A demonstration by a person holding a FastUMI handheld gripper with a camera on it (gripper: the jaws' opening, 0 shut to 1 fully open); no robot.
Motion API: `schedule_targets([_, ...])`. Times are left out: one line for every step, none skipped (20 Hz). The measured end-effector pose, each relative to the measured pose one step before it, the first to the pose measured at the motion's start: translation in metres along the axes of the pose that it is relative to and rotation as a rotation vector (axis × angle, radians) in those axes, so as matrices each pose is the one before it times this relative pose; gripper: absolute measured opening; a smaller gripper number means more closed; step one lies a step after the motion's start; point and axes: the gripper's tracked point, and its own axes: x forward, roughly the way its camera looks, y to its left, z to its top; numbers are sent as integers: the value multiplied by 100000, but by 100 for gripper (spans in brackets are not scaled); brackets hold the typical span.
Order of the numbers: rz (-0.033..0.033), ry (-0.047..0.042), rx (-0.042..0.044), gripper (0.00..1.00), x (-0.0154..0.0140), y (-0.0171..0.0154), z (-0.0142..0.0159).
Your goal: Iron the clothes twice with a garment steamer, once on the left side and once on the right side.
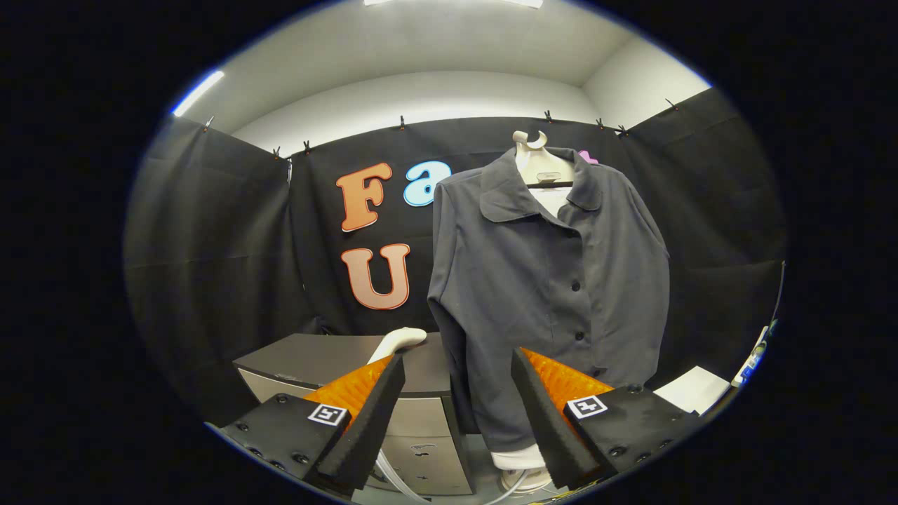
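Steaming has not begun, as far as we can judge: our gripper [457,365] has its fingers spread wide with nothing between them, and the white garment steamer handle [398,341] rests untouched on the grey cabinet [316,361], just beyond the left fingertip. We see the dark grey button-up jacket [547,280] hanging on its cream hanger [537,165] beside that cabinet, its hem dropping behind the right finger, with a hose [393,477] looping at the cabinet's foot. Both passes, left side and right side, look still to be done, and picking up the steamer comes first.
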Motion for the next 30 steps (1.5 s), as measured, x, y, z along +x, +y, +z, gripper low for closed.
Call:
schedule_targets([2295,141,-1691,98,1111,972,186])
schedule_targets([2276,487,-2229,98,1187,965,59])
schedule_targets([1197,988,-1853,98,1380,882,-22])
schedule_targets([-392,1415,-360,98,1357,674,-133])
schedule_targets([-30,1957,391,98,1351,767,-292])
schedule_targets([735,1764,176,98,1243,1163,-189])
schedule_targets([365,1837,-374,98,1430,948,-176])
schedule_targets([352,2012,-951,98,1526,855,-197])
schedule_targets([125,2250,-1530,98,1612,851,-328])
schedule_targets([-39,2118,-1571,98,1660,864,-236])
schedule_targets([204,2107,-1282,98,1723,838,-314])
schedule_targets([1184,2438,-882,98,1515,1170,-548])
schedule_targets([1421,2952,-566,98,1305,1163,-786])
schedule_targets([1217,3622,-1109,98,1232,960,-732])
schedule_targets([736,2947,-1339,98,1279,806,-594])
schedule_targets([-377,2693,-1120,98,1762,308,-299])
schedule_targets([216,2528,-1210,98,1594,446,-382])
schedule_targets([521,2382,-1589,98,1340,657,-411])
schedule_targets([-648,1948,-1159,98,1275,160,-387])
schedule_targets([-830,1579,-836,98,1019,-321,-240])
schedule_targets([-1612,1526,-133,98,1049,-443,-137])
schedule_targets([-1809,1755,750,97,1070,-458,-378])
schedule_targets([-1336,2506,1622,97,909,-439,-480])
schedule_targets([-908,2204,770,97,830,-425,-414])
schedule_targets([-1181,869,-59,97,563,-348,-103])
schedule_targets([-1064,603,-615,97,429,-318,-77])
schedule_targets([-806,137,-47,97,372,-198,47])
schedule_targets([-481,-160,327,97,168,-114,101])
schedule_targets([-256,288,187,97,205,-135,-79])
schedule_targets([811,1143,-60,96,192,244,-217])
